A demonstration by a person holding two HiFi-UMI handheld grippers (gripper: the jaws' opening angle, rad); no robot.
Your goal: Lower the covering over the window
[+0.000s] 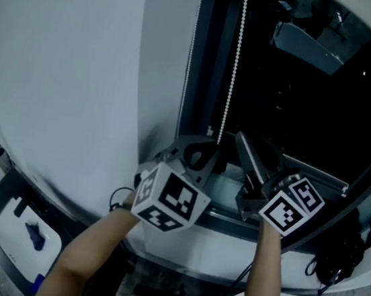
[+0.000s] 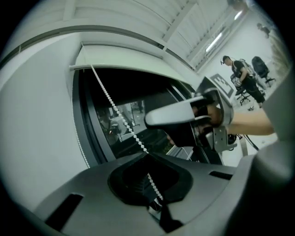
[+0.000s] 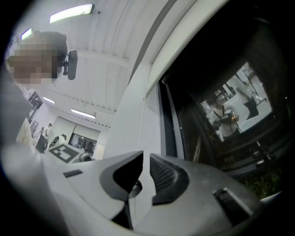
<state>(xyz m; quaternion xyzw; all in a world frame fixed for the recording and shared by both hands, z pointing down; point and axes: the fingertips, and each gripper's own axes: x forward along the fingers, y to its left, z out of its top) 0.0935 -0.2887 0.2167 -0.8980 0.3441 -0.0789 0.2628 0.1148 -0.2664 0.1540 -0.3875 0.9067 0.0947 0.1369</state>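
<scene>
The window pane (image 1: 313,106) is dark and uncovered; the white blind housing (image 2: 115,48) sits at its top. A white bead chain (image 1: 234,62) hangs down in front of the glass. My left gripper (image 1: 205,154) is shut on that chain, and in the left gripper view the bead chain (image 2: 120,119) runs from the housing straight down into the left gripper (image 2: 155,193). My right gripper (image 1: 242,141) points up just right of the chain, and also shows in the left gripper view as the right gripper (image 2: 151,119). The right gripper (image 3: 142,174) is open by a narrow gap, with nothing gripped.
A second chain strand (image 1: 191,50) runs down the white wall edge beside the window frame (image 1: 207,59). The sill (image 1: 230,223) lies under both grippers. Black cables (image 1: 333,258) hang at the lower right. A person (image 2: 240,70) stands far off by office chairs (image 2: 260,69).
</scene>
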